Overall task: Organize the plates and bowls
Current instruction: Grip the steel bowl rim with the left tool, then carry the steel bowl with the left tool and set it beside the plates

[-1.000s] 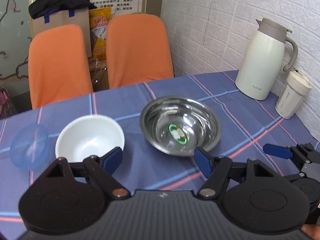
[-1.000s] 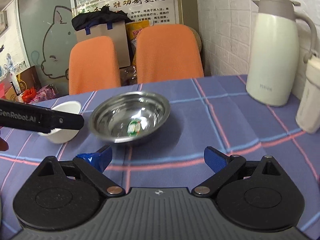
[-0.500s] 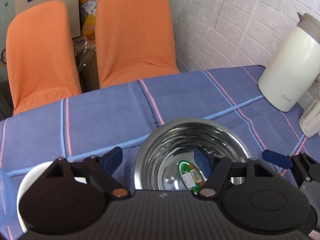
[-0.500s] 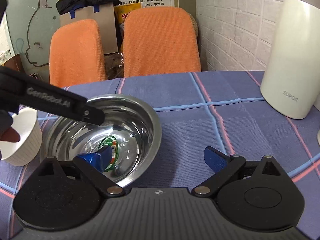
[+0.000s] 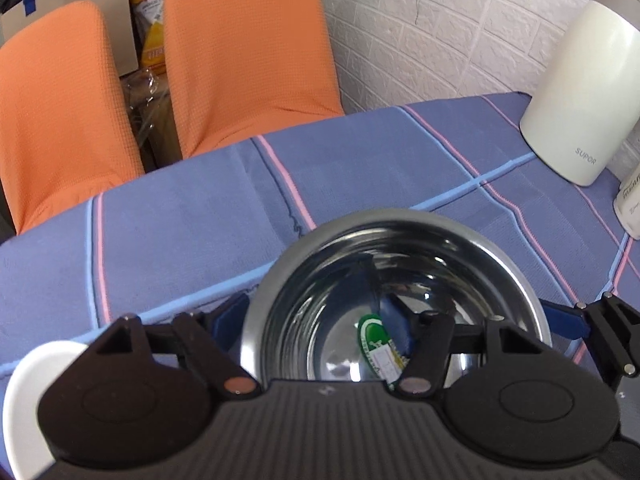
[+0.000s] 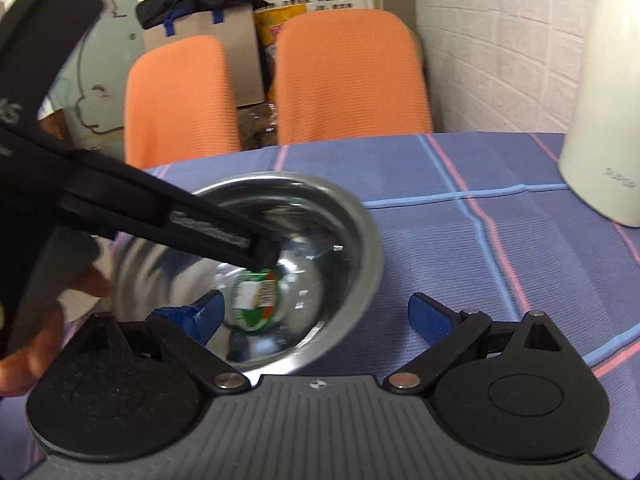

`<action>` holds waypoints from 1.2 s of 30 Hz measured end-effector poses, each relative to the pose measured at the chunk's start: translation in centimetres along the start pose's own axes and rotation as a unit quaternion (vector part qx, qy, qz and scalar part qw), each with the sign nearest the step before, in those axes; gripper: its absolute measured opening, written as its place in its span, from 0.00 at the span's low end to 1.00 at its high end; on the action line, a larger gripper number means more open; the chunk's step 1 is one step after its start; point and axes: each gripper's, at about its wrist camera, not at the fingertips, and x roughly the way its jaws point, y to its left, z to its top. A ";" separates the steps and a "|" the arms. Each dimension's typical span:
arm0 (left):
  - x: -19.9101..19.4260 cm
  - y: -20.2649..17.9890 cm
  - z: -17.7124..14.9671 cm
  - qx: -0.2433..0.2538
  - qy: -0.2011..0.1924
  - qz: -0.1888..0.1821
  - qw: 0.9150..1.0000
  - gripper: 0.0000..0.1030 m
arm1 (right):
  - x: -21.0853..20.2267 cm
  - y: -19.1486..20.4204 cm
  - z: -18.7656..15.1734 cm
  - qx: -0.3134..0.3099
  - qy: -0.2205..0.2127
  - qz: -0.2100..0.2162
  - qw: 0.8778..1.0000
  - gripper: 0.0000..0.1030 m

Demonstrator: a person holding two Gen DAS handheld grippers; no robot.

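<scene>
A steel bowl (image 5: 400, 218) with a green sticker inside sits on the blue checked tablecloth. My left gripper (image 5: 312, 318) is open and straddles the bowl's left rim, one finger outside and one inside. The right wrist view shows the same steel bowl (image 6: 320, 188) with my right gripper (image 6: 316, 314) open across its right rim, left finger inside, right finger outside. The left gripper's finger (image 6: 256, 248) reaches into the bowl from the left. A white bowl (image 5: 24, 392) stands at the lower left, partly hidden by the gripper body.
A cream thermos jug (image 5: 576, 92) and a pale cup (image 5: 630, 204) stand at the right by the brick wall. Two orange chairs (image 5: 248, 52) sit behind the table. A hand (image 6: 40, 340) holds the left gripper.
Both grippers have moved forward and down onto the steel bowl, from short of it to straddling its rim on either side. The white bowl has slid to the frame's edge.
</scene>
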 end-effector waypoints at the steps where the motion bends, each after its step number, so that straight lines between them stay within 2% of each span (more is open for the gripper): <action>1: -0.1 0.0 0.0 0.002 0.001 0.000 1.000 0.60 | -0.1 0.2 0.0 -0.004 -0.001 0.002 1.000 0.83; 4: -0.1 -0.1 0.0 0.010 0.002 0.000 1.000 0.56 | 0.2 0.2 -0.1 -0.010 -0.002 -0.010 1.000 0.83; 7: -0.3 -0.2 0.0 0.016 -0.001 0.006 1.000 0.46 | 0.3 -0.3 -0.2 -0.004 -0.011 -0.010 1.000 0.84; 11: -0.5 0.0 -0.1 0.017 -0.004 0.017 1.000 0.43 | 0.2 -0.3 -0.3 -0.001 -0.013 -0.015 1.000 0.82; 13: -0.5 0.2 -0.2 0.009 -0.007 0.015 1.000 0.40 | 0.0 0.4 -0.5 -0.008 -0.015 -0.001 1.000 0.78; 16: -0.7 -0.2 -0.4 0.009 -0.006 0.003 1.000 0.40 | 0.1 1.0 -0.4 -0.006 -0.013 0.034 0.999 0.77; 18: -0.8 -0.8 -0.5 0.018 -0.005 -0.001 1.000 0.40 | 0.0 1.2 -0.5 -0.009 -0.014 0.025 1.000 0.77; 22: -1.0 -0.8 -0.7 0.016 0.002 -0.010 1.000 0.38 | -0.5 0.4 -0.2 0.024 -0.005 0.049 0.998 0.76; 25: -1.7 -0.8 -1.1 0.012 0.016 -0.018 1.000 0.37 | -1.1 1.1 -0.4 0.022 0.002 0.045 0.999 0.77; 32: -5.8 -1.4 -3.7 0.007 0.017 -0.004 1.000 0.35 | -5.1 3.2 -2.6 0.019 0.006 0.056 0.998 0.79; 36: -9.5 -2.3 -6.9 0.013 0.011 -0.006 1.000 0.35 | -8.5 4.5 -4.5 0.027 0.004 0.067 0.997 0.80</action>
